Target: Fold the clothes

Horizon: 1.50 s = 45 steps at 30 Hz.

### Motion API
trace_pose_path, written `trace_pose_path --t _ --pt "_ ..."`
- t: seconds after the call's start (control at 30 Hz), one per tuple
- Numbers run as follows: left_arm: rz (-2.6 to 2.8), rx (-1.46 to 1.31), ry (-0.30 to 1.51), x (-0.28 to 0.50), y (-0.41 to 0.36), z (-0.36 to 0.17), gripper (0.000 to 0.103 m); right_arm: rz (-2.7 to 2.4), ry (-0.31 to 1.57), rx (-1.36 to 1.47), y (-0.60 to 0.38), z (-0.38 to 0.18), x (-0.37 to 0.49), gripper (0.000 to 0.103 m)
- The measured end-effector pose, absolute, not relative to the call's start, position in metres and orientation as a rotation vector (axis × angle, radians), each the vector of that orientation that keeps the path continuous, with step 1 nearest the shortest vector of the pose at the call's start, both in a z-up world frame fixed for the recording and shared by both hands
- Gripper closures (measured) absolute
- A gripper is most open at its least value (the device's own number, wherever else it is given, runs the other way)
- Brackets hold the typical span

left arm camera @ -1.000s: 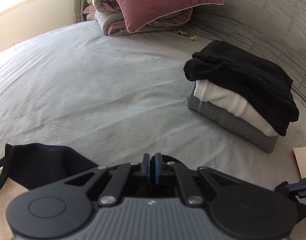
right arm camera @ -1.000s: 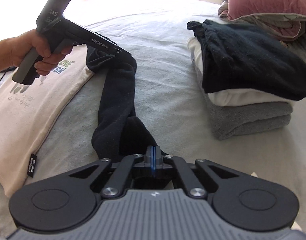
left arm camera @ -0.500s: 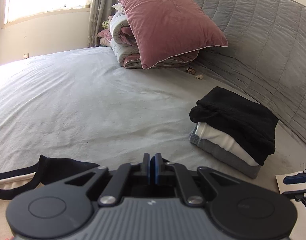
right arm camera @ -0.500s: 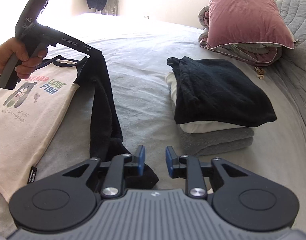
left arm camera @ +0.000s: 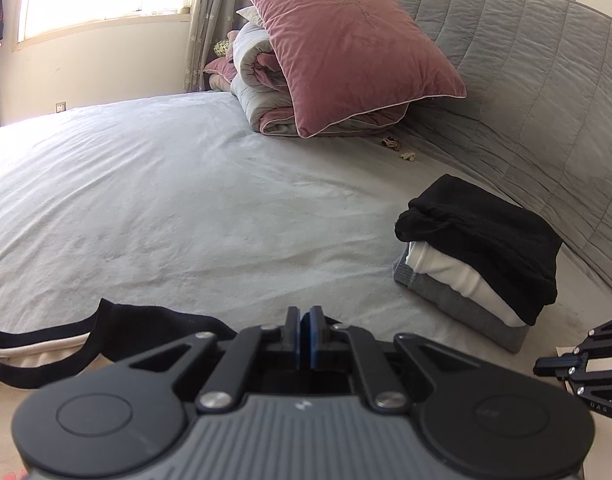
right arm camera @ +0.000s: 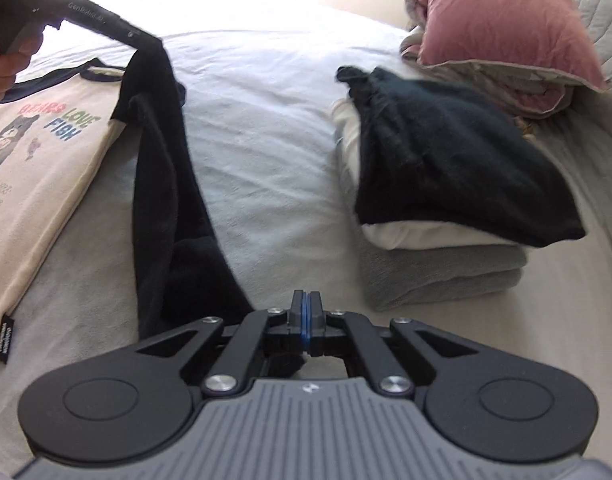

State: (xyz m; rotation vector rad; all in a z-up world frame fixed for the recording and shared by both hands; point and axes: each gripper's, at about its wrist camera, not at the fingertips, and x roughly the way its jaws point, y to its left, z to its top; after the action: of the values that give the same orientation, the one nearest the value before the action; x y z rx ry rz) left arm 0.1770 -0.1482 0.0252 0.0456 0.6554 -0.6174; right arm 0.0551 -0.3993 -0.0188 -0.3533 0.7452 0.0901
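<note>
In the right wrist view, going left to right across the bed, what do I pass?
Cream printed T-shirt → its black sleeve, hanging from the left tongs → bare grey sheet → folded stack, black on top → pink pillow.

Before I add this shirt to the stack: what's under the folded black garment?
Under the black garment lies a folded white piece, then a folded grey one on the bed. Anything between them is covered.

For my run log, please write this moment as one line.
task: fold clothes | left gripper: shut on black sleeve | right gripper: shut, hold unclear | folded stack: apart
</note>
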Motion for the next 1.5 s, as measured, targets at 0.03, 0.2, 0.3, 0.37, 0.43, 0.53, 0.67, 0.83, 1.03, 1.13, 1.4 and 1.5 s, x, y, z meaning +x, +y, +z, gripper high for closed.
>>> trace_pose_path --t 0.03,0.2,0.3,0.37,0.43,0.53,0.67,0.83,1.03,1.13,1.4,1.5 --pt "-0.619 0.039 0.655 0.177 -0.148 0.025 0.099 0.042 0.702 -0.379 -0.402 -0.011 0.052 0.103" --pt "-0.622 0.018 0.654 0.178 -0.146 0.025 0.099 0.133 0.717 -0.253 -0.416 0.010 0.046 0.103" --pt "-0.619 0.018 0.658 0.178 -0.146 0.026 0.099 0.211 0.760 -0.219 -0.411 -0.001 0.054 0.073" --pt "-0.618 0.026 0.660 0.177 -0.146 0.026 0.099 0.255 0.789 -0.203 -0.407 -0.010 0.061 0.059" --pt "-0.620 0.037 0.661 0.176 -0.148 0.026 0.099 0.300 0.818 -0.186 -0.403 -0.018 0.067 0.059" --pt "-0.622 0.047 0.660 0.176 -0.150 0.025 0.099 0.366 0.861 -0.161 -0.396 -0.031 0.076 0.059" --pt "-0.620 0.049 0.656 0.178 -0.151 0.025 0.099 0.390 0.919 -0.120 -0.389 -0.048 0.085 0.099" --pt "-0.624 0.029 0.649 0.181 -0.147 0.024 0.099 0.171 0.742 -0.369 -0.379 -0.024 0.070 0.099" --pt "-0.705 0.053 0.658 0.168 -0.138 0.017 0.099 0.046 0.590 -0.573 -0.371 -0.004 0.032 0.099" --pt "-0.785 0.130 0.687 0.154 -0.133 0.004 0.099 0.105 0.632 -0.599 -0.363 -0.015 0.008 0.099" --pt "-0.874 0.309 0.808 0.134 -0.112 -0.039 0.099 0.349 0.908 -0.329 -0.356 -0.041 -0.021 0.096" --pt "-0.890 0.317 0.825 0.135 -0.112 -0.038 0.098 0.361 0.956 -0.251 -0.359 -0.038 -0.015 0.087"
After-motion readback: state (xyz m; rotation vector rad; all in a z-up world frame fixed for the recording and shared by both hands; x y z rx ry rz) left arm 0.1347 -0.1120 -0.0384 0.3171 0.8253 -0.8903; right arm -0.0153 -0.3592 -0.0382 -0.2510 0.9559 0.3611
